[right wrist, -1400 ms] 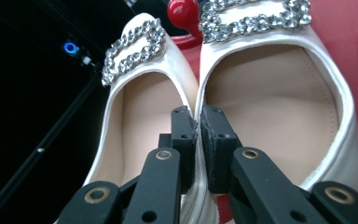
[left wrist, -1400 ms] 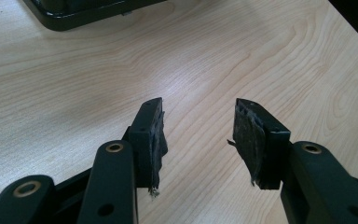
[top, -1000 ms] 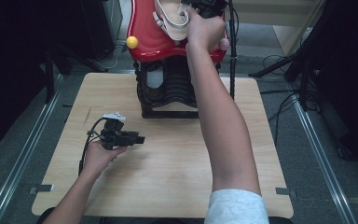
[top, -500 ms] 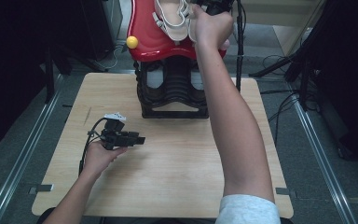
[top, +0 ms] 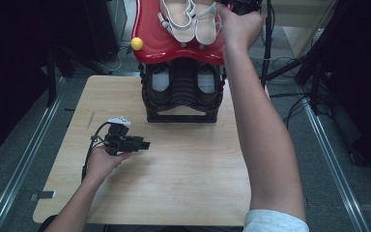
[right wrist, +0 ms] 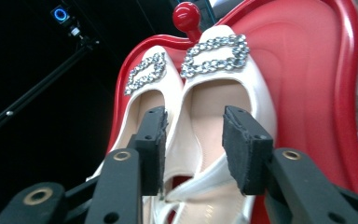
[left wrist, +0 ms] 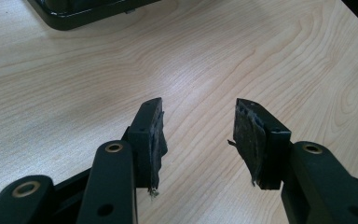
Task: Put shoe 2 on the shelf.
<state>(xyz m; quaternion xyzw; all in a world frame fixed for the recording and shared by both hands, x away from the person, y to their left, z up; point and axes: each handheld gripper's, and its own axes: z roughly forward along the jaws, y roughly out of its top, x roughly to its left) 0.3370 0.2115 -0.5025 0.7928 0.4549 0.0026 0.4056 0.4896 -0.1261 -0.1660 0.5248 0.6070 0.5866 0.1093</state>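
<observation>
A pair of white shoes (top: pixel 189 21) with jewelled buckles lies side by side on the red top shelf (top: pixel 154 46) of a black shoe rack (top: pixel 181 94). In the right gripper view my right gripper (right wrist: pixel 195 119) hangs just over the heel end of the nearer shoe (right wrist: pixel 214 93). Its jaws have just been opening and stand apart, the pads clear of the shoe. My left gripper (top: pixel 147 144) rests low over the wooden table (top: pixel 188 179), pointing right. It is open (left wrist: pixel 198 109) with bare wood between its pads.
A yellow knob (top: pixel 136 43) sticks out at the shelf's left corner and a red knob (right wrist: pixel 185 15) at its far end. The rack's lower tiers hold dark shoes. Its black base (left wrist: pixel 88 11) lies ahead of the left gripper. Stands and cables crowd the floor at right.
My right hand has shifted to the right, off the white shoes, and both shoes now lie uncovered on the red shelf. The left hand has stayed put.
</observation>
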